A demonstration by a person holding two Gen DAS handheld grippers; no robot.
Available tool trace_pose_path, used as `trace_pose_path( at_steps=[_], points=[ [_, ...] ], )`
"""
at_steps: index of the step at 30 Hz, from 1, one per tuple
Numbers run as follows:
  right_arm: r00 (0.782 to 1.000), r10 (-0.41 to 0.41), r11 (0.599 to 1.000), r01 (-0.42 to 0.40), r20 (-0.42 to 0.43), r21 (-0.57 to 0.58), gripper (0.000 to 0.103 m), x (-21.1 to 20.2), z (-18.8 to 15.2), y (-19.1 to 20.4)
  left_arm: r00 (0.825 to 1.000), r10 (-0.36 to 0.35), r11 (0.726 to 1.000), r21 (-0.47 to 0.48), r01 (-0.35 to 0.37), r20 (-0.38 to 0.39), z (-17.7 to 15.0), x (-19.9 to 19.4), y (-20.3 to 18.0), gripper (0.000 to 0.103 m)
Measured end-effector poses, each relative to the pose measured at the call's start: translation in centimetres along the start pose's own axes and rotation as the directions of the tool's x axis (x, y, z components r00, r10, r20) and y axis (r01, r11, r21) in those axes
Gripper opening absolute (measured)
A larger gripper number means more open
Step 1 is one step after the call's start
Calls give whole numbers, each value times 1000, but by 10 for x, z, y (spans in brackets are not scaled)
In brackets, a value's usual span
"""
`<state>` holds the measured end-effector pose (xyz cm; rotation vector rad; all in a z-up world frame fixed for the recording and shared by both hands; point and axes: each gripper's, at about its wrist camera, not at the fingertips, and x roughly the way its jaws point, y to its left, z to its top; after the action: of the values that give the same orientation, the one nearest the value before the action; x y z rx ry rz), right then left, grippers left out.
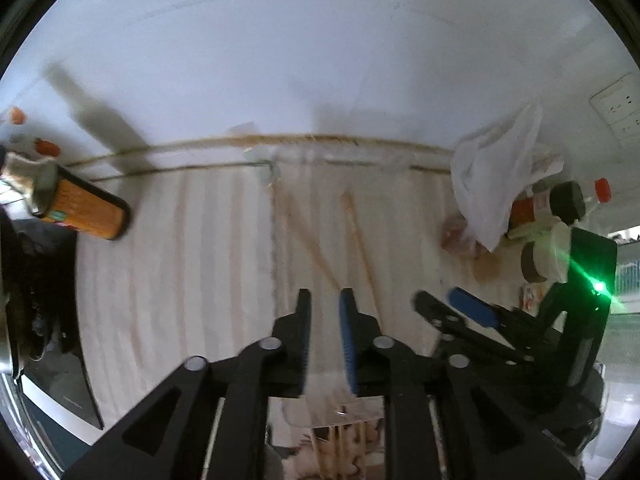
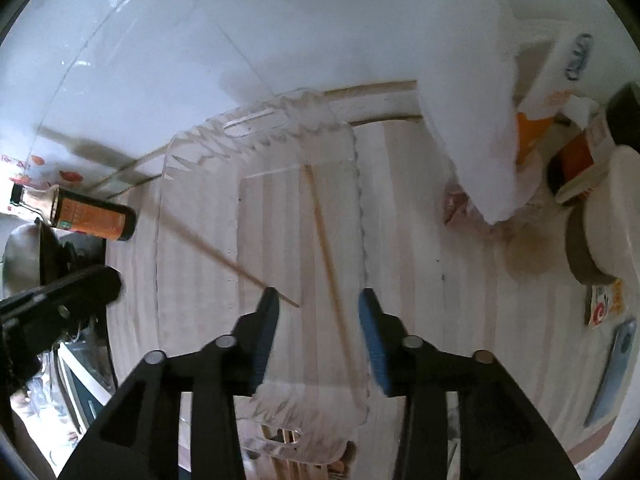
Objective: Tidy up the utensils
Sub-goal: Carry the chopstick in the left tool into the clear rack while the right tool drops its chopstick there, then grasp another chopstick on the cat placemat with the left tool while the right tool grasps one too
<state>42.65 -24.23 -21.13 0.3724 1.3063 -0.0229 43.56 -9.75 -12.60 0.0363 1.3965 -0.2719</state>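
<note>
Left wrist view: left gripper (image 1: pixel 325 300) sat low centre, jaws narrow with a small gap, nothing between them. Two chopsticks (image 1: pixel 316 236) lay ahead of the tips on the striped tabletop (image 1: pixel 180 248), spread in a V toward the upper centre; blur hid the clear tray here. Right gripper (image 1: pixel 452 300) showed at lower right. An orange can (image 1: pixel 86 210) lay on its side at left, and a white plastic bag (image 1: pixel 492 176) sat with bottles at right.

Right wrist view: right gripper (image 2: pixel 318 300) was wide open and empty, low centre. A clear plastic tray (image 2: pixel 256 144) filled mid-frame. One chopstick (image 2: pixel 330 264) ran down between the fingers inside the tray; the other chopstick (image 2: pixel 236 268) angled in from the left, its tip just beside the left finger (image 2: pixel 268 312). I couldn't tell whether that one rested on the tray rim or lay flat.

To do it well, I'd say: straddle the middle chopstick, close across its width near mid-length, lift level, then lay it parallel to the other.

Count: 2 chopsticks, 1 tray, 1 orange can, 1 bag, 2 grippers.
</note>
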Motion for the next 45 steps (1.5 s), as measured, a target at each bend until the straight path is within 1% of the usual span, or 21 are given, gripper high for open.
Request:
trace_pose_path(
  at_steps=[1, 2, 3, 4, 6, 8, 10, 18, 21, 22, 24, 25, 26, 29, 31, 32, 34, 35, 38, 39, 45],
  points=[
    [1000, -2, 1000, 2, 10, 8, 48, -3, -2, -4, 1000, 1, 1000, -10, -1, 17, -4, -5, 4, 36],
    [1000, -3, 1000, 3, 21, 14, 49, -7, -5, -7, 999, 9, 1000, -19, -8, 41, -7, -10, 7, 44],
    [1000, -4, 1000, 4, 30, 16, 50, -11, -6, -8, 998, 23, 999, -27, -21, 66, -9, -15, 10, 58],
    [999, -11, 1000, 10, 41, 18, 51, -16, -10, -12, 993, 57, 998, -34, -54, 102, -15, -21, 15, 68],
    [998, -24, 1000, 22, 63, 22, 53, -24, -20, -17, 982, 98, 995, -37, -93, 162, -28, -31, 20, 73],
    [994, -42, 999, 40, 98, 22, 57, -35, -32, -21, 969, 137, 991, -41, -131, 204, -38, -35, 26, 83],
    [991, -45, 999, 42, 124, 27, 59, -42, -46, -24, 961, 155, 988, -49, -148, 230, -52, -37, 31, 102],
    [989, -67, 994, 55, 132, 94, 59, -57, -109, -45, 957, 207, 978, -44, -202, 205, -113, -17, 43, 103],
    [991, -72, 992, 59, 113, 113, 59, -56, -138, -54, 967, 211, 977, -30, -209, 144, -140, 5, 41, 103],
    [992, -74, 992, 63, 100, 114, 58, -52, -148, -55, 973, 207, 978, -28, -206, 98, -152, 18, 42, 103],
    [995, -72, 992, 63, 72, 111, 46, -45, -166, -58, 978, 205, 979, -31, -204, 30, -172, 38, 40, 102],
    [996, -75, 991, 68, 57, 112, 35, -40, -173, -59, 980, 198, 980, -23, -198, 8, -181, 46, 37, 102],
    [996, -78, 991, 73, 42, 113, 32, -35, -179, -60, 982, 190, 982, -12, -190, -15, -188, 54, 34, 102],
    [997, -76, 991, 75, 4, 108, 27, -22, -195, -60, 981, 164, 986, 27, -162, -105, -210, 83, 21, 92],
    [997, -73, 993, 74, -13, 96, 27, -16, -203, -58, 976, 130, 992, 24, -128, -175, -223, 103, 16, 77],
    [997, -74, 993, 76, -23, 86, 27, -12, -207, -56, 973, 114, 993, 18, -113, -199, -227, 110, 14, 72],
    [996, -78, 994, 81, -46, 74, 27, -6, -213, -52, 966, 98, 995, 13, -98, -240, -236, 124, 10, 49],
    [995, -72, 995, 77, -62, 69, 27, -2, -217, -50, 963, 103, 995, 16, -102, -249, -239, 128, 9, 43],
    [993, -65, 996, 70, -98, 47, 28, 11, -228, -41, 967, 138, 990, 56, -129, -214, -243, 127, 1, 19],
    [992, -64, 997, 68, -107, 38, 28, 15, -231, -37, 967, 140, 990, 56, -131, -212, -244, 126, 1, 5],
    [984, -56, 998, 52, -171, -29, 28, 52, -248, -11, 966, 169, 986, 29, -167, -196, -247, 121, 17, 4]
  ],
)
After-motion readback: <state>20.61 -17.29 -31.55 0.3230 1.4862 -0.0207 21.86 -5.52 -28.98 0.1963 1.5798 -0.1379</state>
